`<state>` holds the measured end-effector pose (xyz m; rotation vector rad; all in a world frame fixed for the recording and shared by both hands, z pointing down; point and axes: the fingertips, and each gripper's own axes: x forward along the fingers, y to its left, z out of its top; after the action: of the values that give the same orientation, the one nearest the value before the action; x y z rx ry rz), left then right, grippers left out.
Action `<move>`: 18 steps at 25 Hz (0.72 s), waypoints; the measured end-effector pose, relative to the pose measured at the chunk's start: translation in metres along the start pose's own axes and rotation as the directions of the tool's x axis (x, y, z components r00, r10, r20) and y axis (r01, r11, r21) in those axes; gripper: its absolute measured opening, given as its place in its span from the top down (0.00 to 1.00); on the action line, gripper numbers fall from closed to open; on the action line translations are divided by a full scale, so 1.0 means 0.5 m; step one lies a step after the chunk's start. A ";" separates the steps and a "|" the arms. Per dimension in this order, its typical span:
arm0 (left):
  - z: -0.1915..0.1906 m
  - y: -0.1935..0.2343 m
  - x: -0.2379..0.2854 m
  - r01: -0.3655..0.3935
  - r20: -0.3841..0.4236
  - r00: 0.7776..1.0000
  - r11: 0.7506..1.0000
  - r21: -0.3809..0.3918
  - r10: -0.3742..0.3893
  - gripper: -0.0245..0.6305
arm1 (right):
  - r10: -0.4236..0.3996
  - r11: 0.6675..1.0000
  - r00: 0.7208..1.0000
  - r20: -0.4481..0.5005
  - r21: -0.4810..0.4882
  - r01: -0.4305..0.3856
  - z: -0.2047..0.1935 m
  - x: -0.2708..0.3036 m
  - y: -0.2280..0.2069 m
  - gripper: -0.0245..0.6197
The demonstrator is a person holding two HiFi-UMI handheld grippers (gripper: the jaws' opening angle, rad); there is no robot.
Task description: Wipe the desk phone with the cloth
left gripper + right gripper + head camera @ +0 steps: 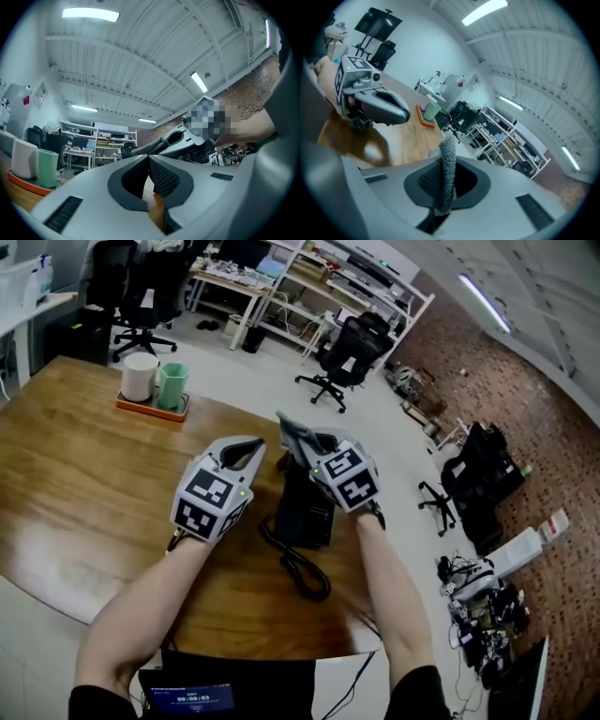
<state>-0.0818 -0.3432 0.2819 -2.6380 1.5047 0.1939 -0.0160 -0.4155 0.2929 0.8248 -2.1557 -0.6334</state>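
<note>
The black desk phone [302, 512] sits on the wooden table [84, 474] near its right edge, and its coiled cord [298, 568] trails toward me. My right gripper [305, 448] hovers over the phone's far end, shut on a grey cloth [294, 431]. In the right gripper view the cloth [448, 164] stands up as a strip between the jaws of the right gripper [445, 161]. My left gripper [253, 443] hangs just left of the phone, shut with nothing in it. In the left gripper view the left gripper's [148, 157] tips meet. Both grippers tilt upward.
An orange tray [150, 410] at the table's far side carries a white cup [140, 376] and a green cup [172, 385]. Office chairs [349, 352], desks and shelves stand beyond. The floor to the right of the table holds bags and cables [473, 606].
</note>
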 end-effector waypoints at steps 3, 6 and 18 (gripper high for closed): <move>0.002 0.004 -0.003 -0.005 0.009 1.000 1.000 0.009 0.005 0.96 | 0.010 1.000 1.000 -0.029 0.004 -0.010 -0.022 0.011 0.003 0.92; 0.002 0.009 -0.004 -0.011 0.010 1.000 1.000 0.010 0.011 0.96 | 0.053 0.997 0.998 -0.041 -0.051 -0.055 -0.017 -0.003 0.029 0.92; 0.003 0.010 -0.002 -0.016 0.011 1.000 1.000 0.014 0.016 0.96 | 0.552 0.757 0.817 -0.170 -0.310 -0.576 -0.070 -0.207 0.346 0.92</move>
<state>-0.0867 -0.3449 0.2806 -2.6111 1.5182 0.1977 0.0037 -0.2310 0.3790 -0.0188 -1.9962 -0.6225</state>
